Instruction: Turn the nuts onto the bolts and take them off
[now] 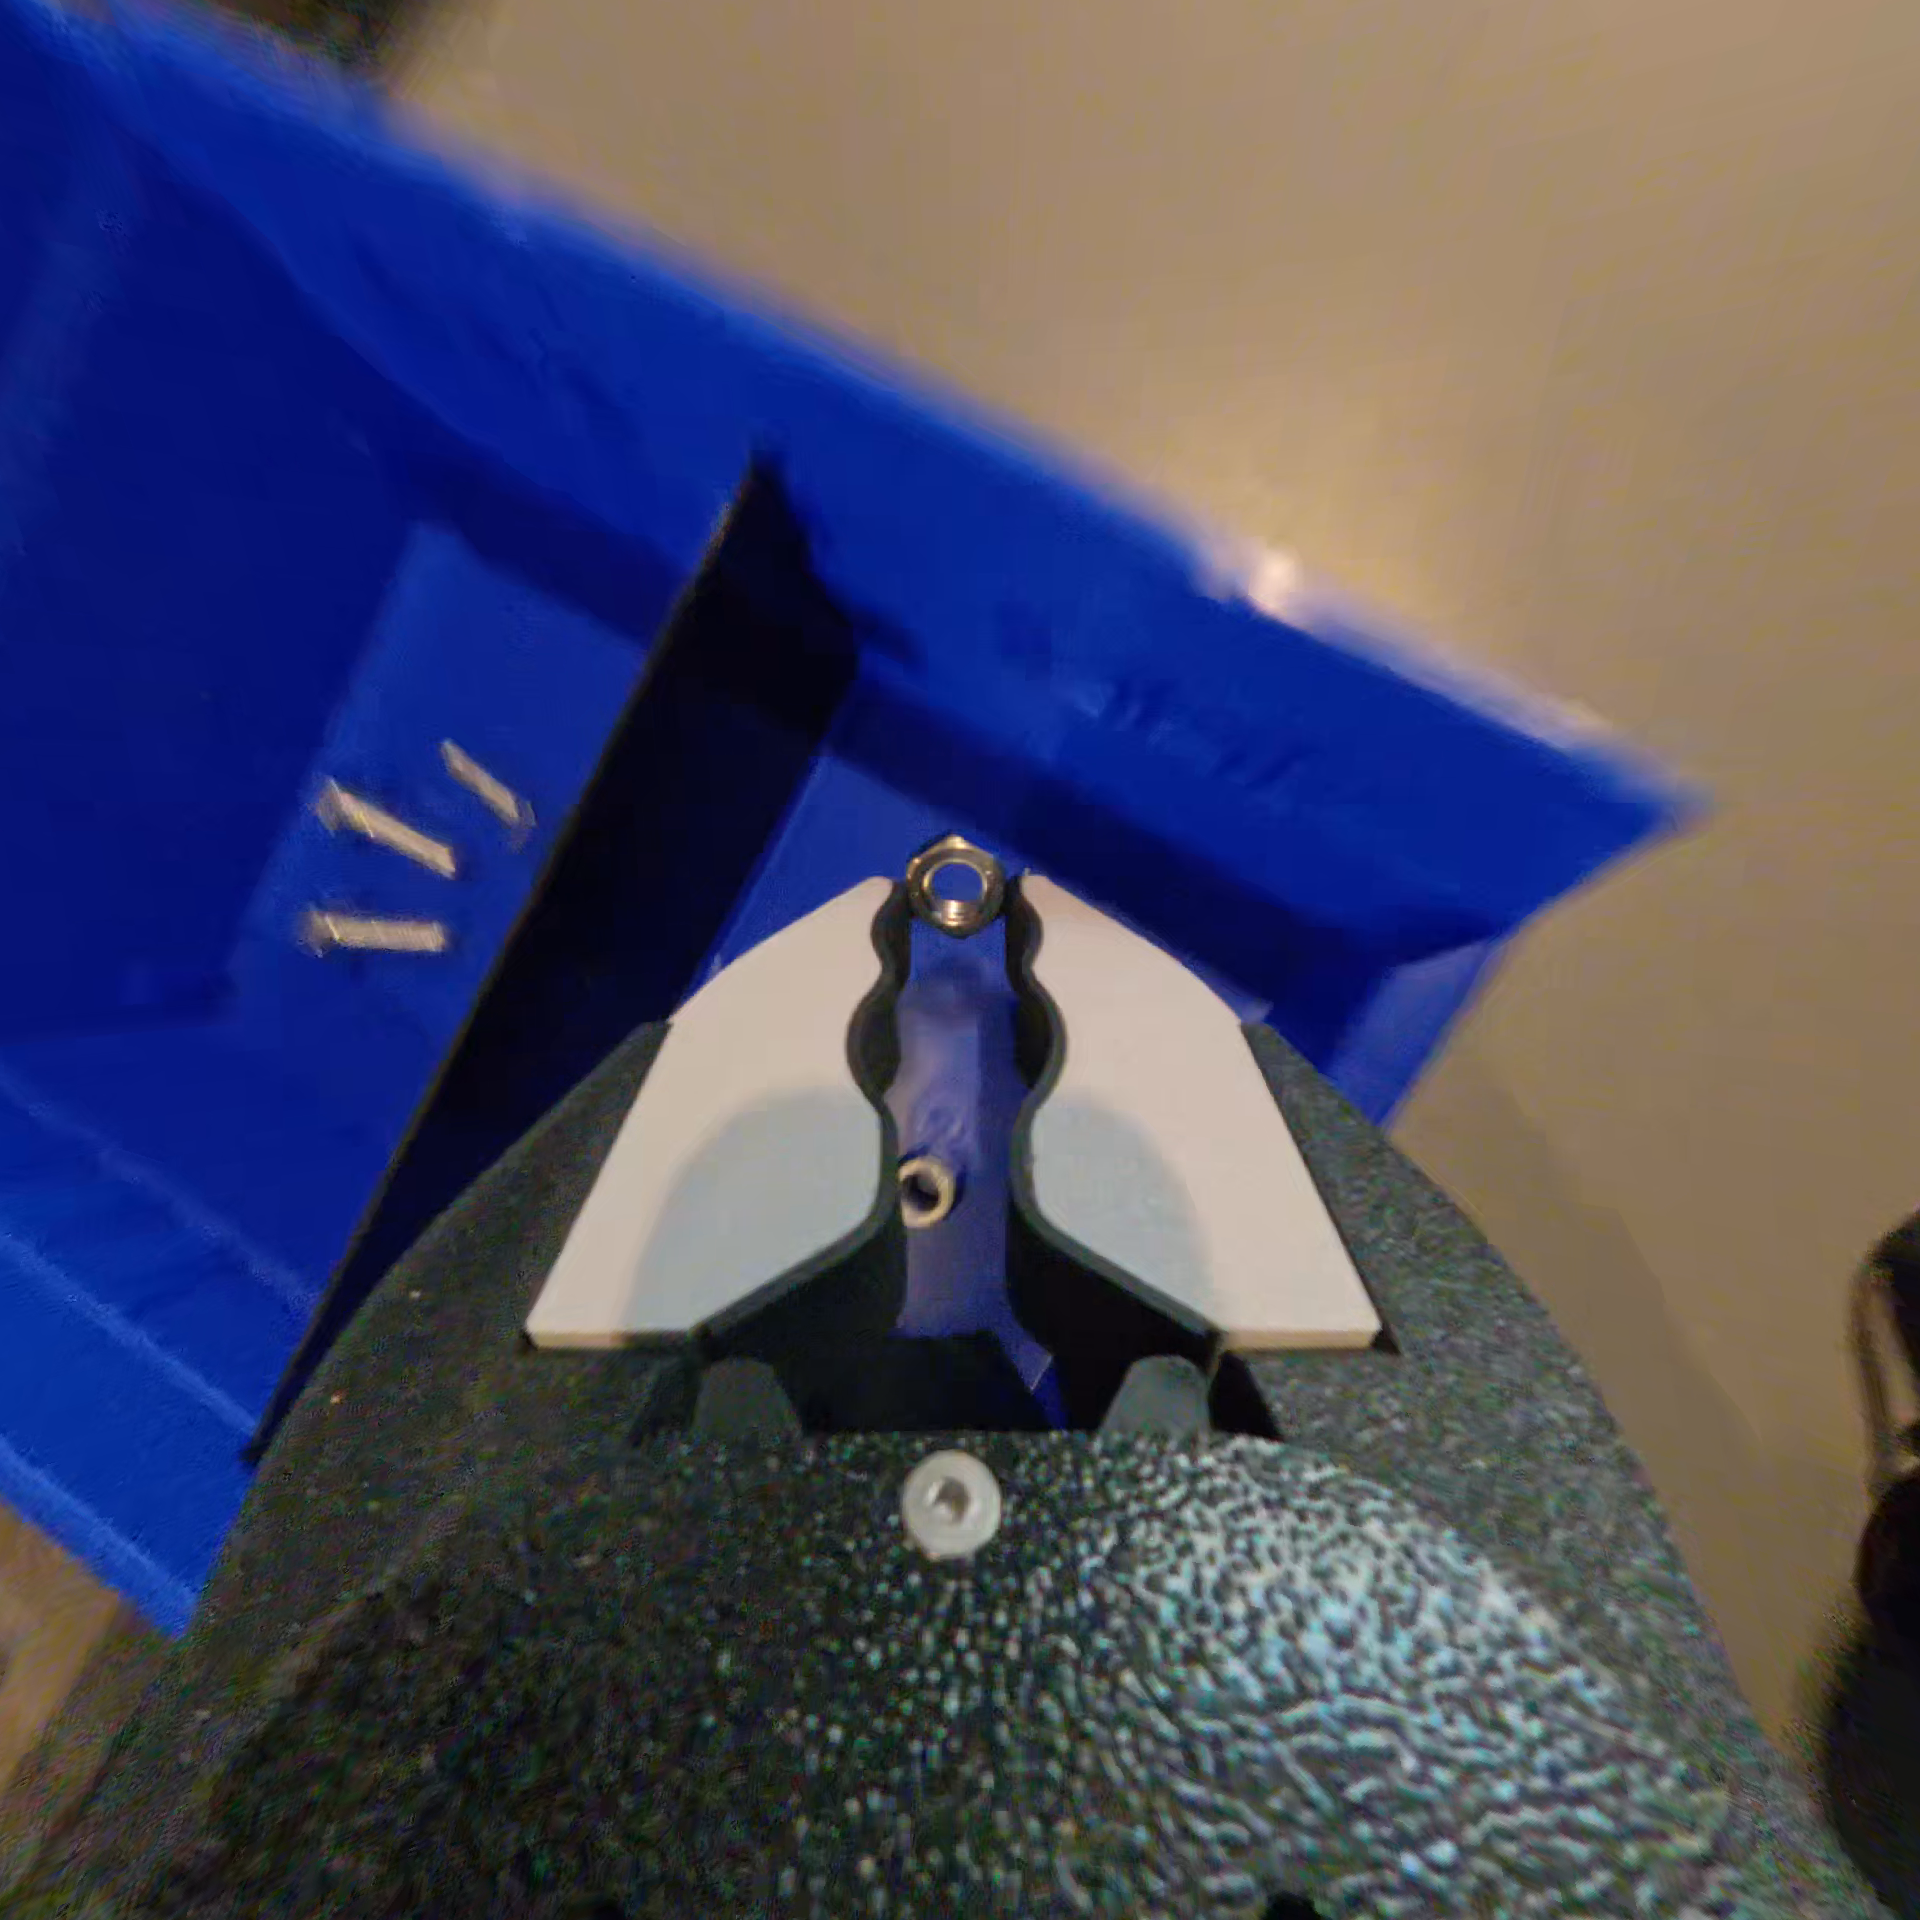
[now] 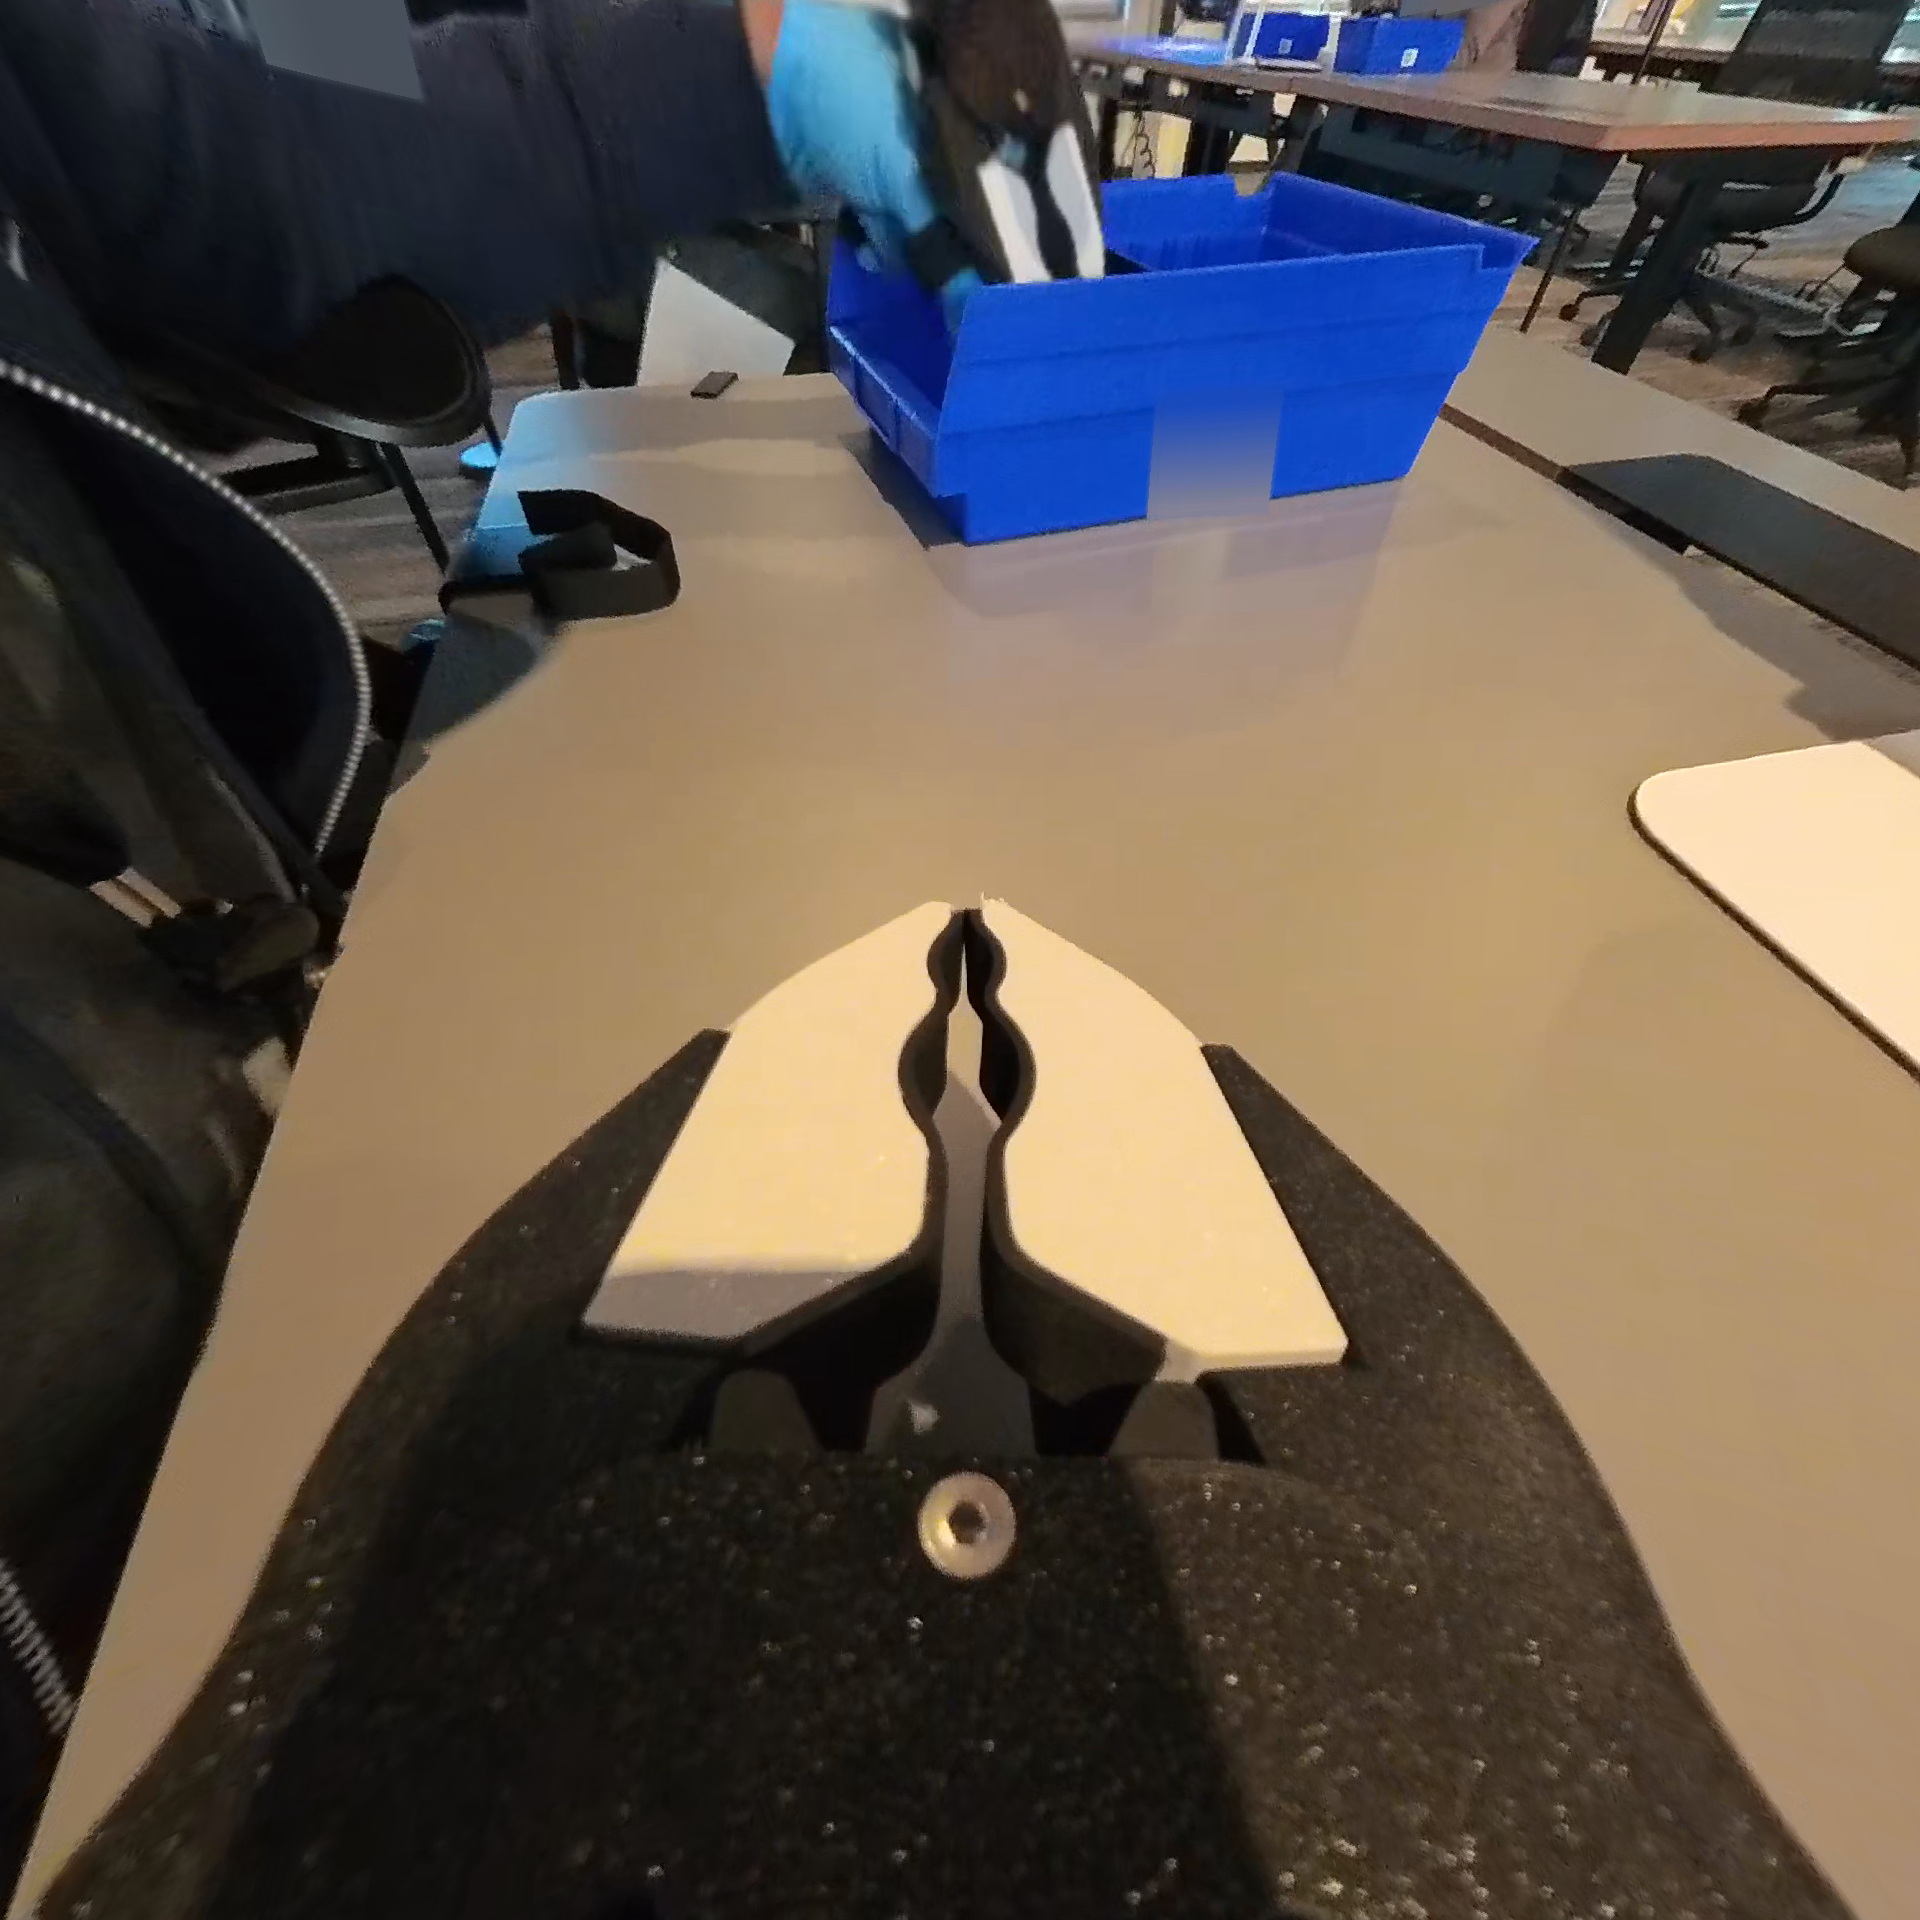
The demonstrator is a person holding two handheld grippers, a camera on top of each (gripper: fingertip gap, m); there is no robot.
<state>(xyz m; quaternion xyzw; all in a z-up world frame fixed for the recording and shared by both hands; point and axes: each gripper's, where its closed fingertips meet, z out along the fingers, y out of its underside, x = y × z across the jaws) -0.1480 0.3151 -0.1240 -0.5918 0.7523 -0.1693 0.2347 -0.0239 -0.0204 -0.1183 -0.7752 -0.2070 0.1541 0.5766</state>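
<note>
In the left wrist view my left gripper [image 1: 954, 896] is shut on a small silver hex nut [image 1: 954, 898], pinched at its fingertips above the blue bin [image 1: 1143, 665]. Another nut [image 1: 921, 1191] lies on the bin floor below, seen between the fingers. Three silver bolts [image 1: 390, 831] lie in the neighbouring compartment, past a black divider [image 1: 644, 883]. In the right wrist view my right gripper [image 2: 966, 914] is shut and empty, low over the grey table [image 2: 1039, 748]. The left gripper [image 2: 1023, 197], held by a blue-gloved hand, shows far off reaching into the blue bin [image 2: 1174, 353].
A white mat [image 2: 1808, 883] lies at the table's right edge and a black pad [image 2: 1766, 551] beyond it. A black strap [image 2: 592, 561] lies at the left edge. Dark chairs and a jacket stand left of the table; more tables stand behind.
</note>
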